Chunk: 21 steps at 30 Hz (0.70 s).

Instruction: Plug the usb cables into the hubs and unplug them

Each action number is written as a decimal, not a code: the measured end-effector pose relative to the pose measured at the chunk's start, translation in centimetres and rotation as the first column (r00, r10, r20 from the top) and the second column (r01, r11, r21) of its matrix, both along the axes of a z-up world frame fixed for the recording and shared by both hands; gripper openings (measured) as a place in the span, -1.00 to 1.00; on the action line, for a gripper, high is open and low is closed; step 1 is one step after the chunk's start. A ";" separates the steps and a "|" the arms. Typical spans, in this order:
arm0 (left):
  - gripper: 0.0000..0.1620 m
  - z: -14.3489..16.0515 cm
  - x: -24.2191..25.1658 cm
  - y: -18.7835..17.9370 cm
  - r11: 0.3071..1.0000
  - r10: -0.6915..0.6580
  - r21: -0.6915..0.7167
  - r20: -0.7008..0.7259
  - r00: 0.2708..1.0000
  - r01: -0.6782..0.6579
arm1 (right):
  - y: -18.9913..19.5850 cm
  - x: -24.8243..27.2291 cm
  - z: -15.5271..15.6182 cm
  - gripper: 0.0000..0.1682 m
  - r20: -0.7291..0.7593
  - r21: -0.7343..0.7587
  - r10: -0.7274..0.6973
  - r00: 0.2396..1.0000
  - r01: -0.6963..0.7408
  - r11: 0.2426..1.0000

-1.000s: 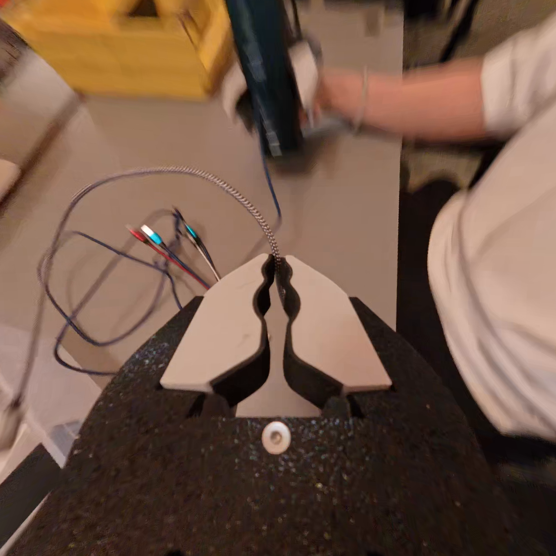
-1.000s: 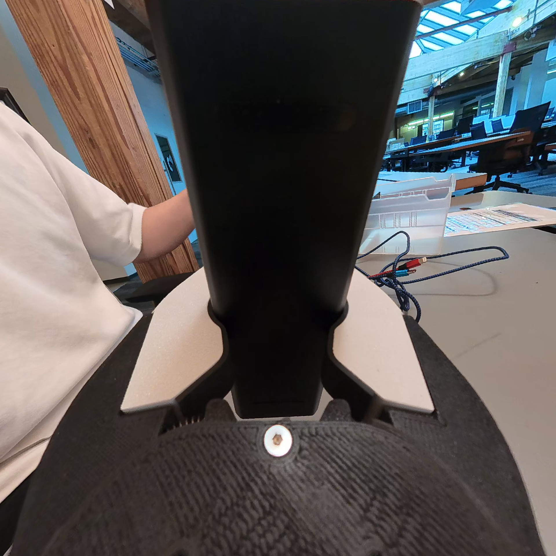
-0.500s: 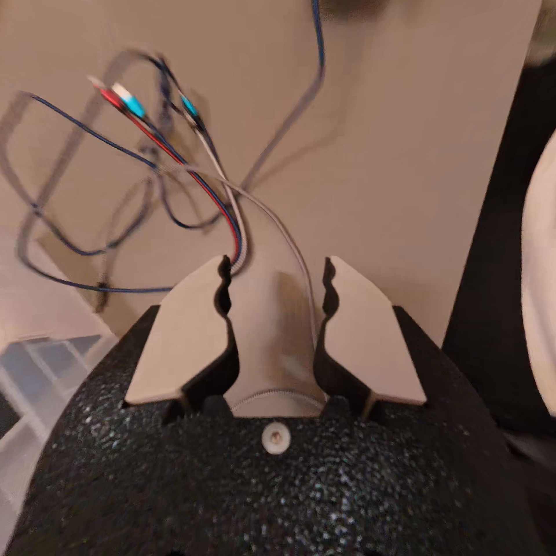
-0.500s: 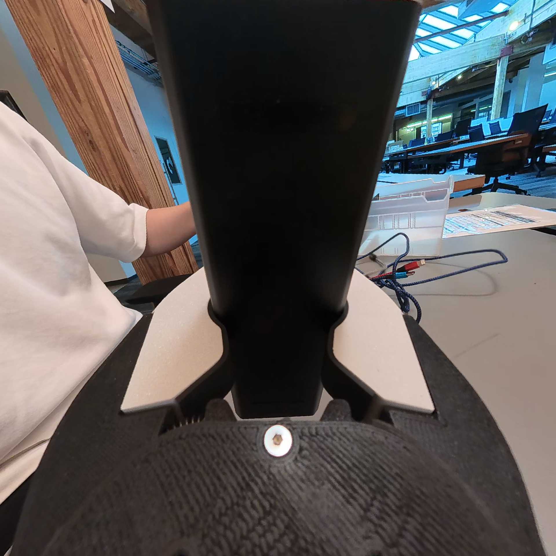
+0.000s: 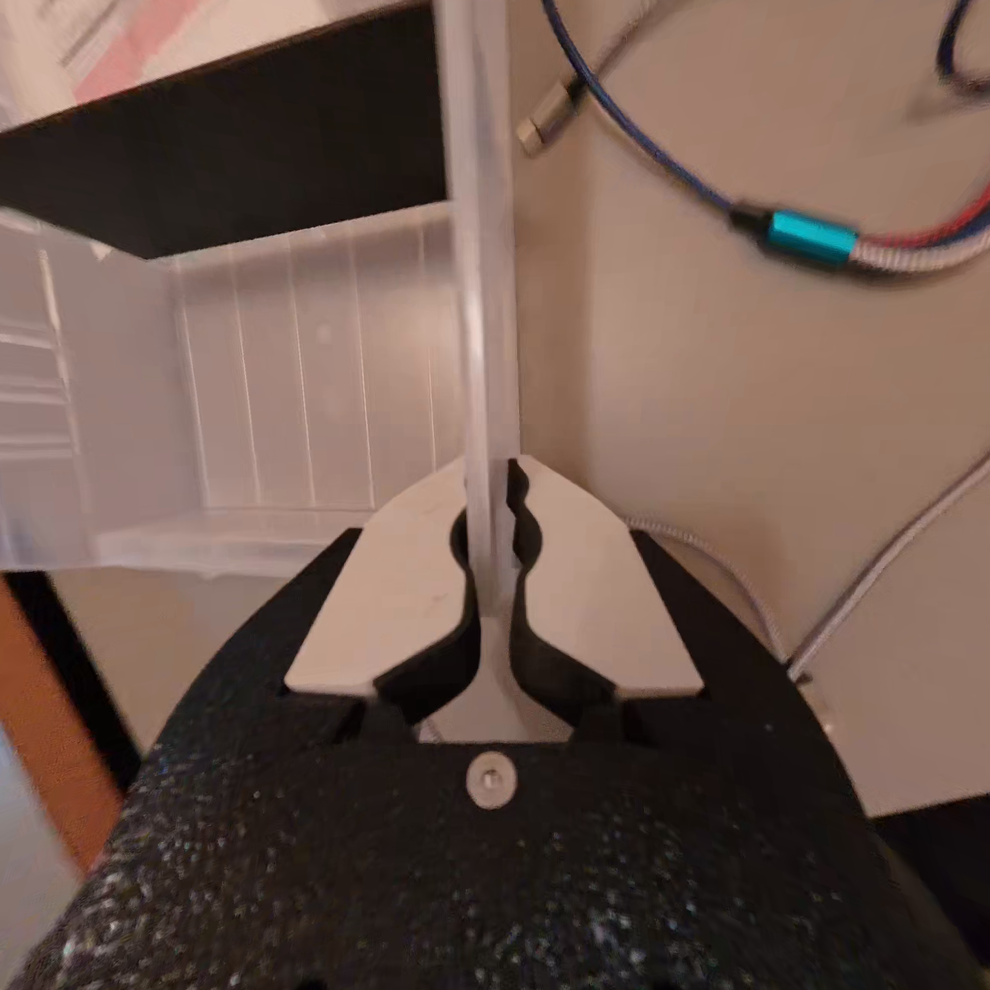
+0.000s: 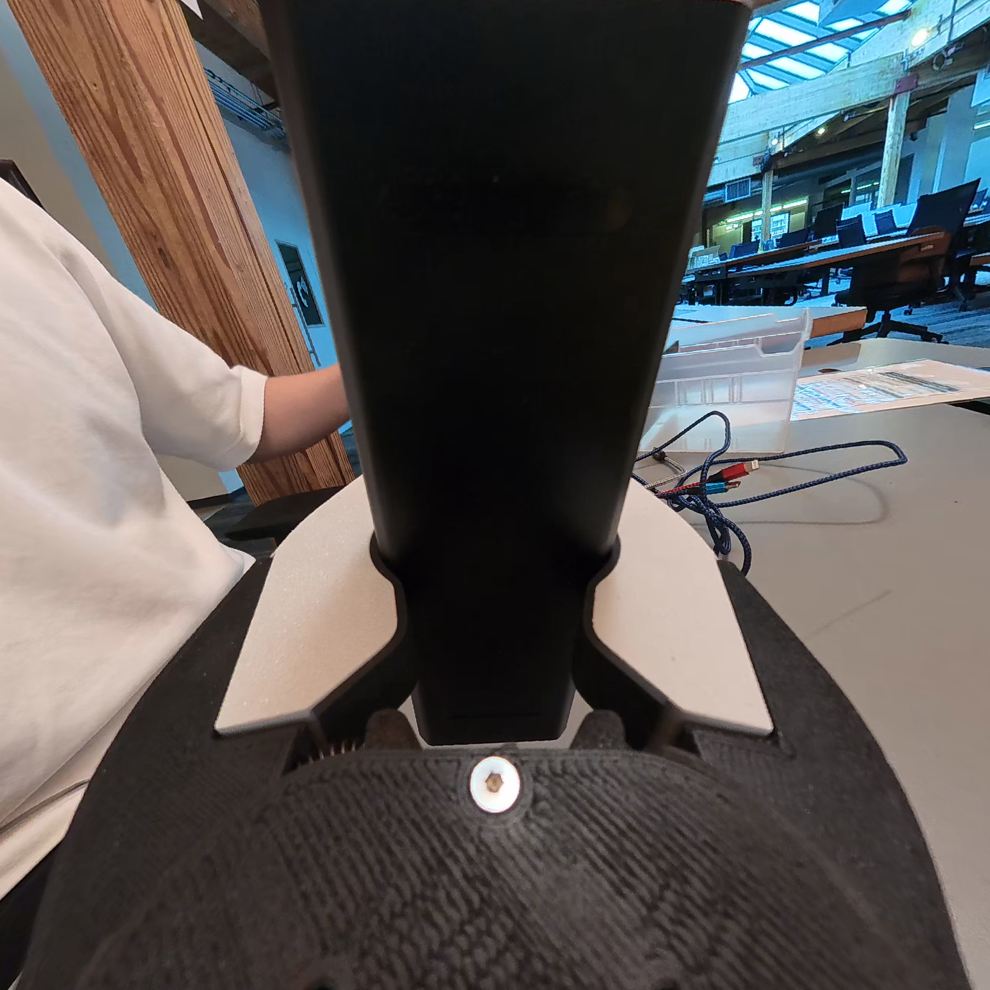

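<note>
Between the left gripper's [image 5: 490, 514] closed fingers sits the thin wall of a clear plastic bin [image 5: 300, 385]; half a second ago they stood open over the cables [image 5: 809, 246], now loose on the table [image 5: 696, 402] beside it. The right gripper [image 6: 495, 557] still clamps the black hub [image 6: 498, 321], rigid and light-looking; the limp, braided cables are best pinched at their stiff metal plugs.

My left wrist view's dim, warm and motion-smeared; the right's sharp, daylit by skylights [image 6: 803, 32], fisheye-bent edges.
</note>
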State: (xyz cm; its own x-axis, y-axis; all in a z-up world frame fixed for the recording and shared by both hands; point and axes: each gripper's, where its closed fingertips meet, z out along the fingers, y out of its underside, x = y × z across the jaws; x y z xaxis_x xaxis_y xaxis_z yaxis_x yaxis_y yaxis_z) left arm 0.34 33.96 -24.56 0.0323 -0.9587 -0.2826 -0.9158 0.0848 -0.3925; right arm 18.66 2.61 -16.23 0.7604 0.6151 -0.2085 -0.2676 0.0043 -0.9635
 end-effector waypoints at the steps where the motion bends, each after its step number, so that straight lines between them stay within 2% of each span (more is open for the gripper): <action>1: -0.95 -0.1 0.4 -0.1 0.998 0.050 -0.050 0.042 0.998 -0.048 | 0.0 0.0 0.0 -0.14 0.000 0.000 0.000 1.000 0.000 1.000; 4: -0.95 0.0 1.7 0.5 0.967 0.228 -0.158 0.192 0.955 -0.199 | 0.0 0.0 0.0 -0.14 -0.001 0.001 0.000 1.000 0.000 1.000; 6: -0.96 0.1 2.6 0.5 0.950 0.296 -0.193 0.293 0.909 -0.247 | 0.0 0.1 0.0 -0.14 -0.002 0.000 -0.002 1.000 0.002 1.000; 13: -0.96 1.9 5.0 0.7 0.937 0.344 -0.127 0.494 0.799 -0.325 | 0.0 0.0 0.0 -0.14 -0.003 0.000 0.002 1.000 -0.002 1.000; 16: -0.95 3.1 6.2 2.7 0.928 0.348 -0.082 0.532 0.771 -0.363 | 0.1 0.0 0.0 -0.14 -0.001 -0.005 0.006 1.000 -0.006 1.000; 21: -0.94 2.7 7.8 7.7 0.885 0.407 -0.008 0.498 0.766 -0.465 | 0.1 0.0 0.0 -0.14 -0.001 -0.005 0.006 1.000 -0.006 1.000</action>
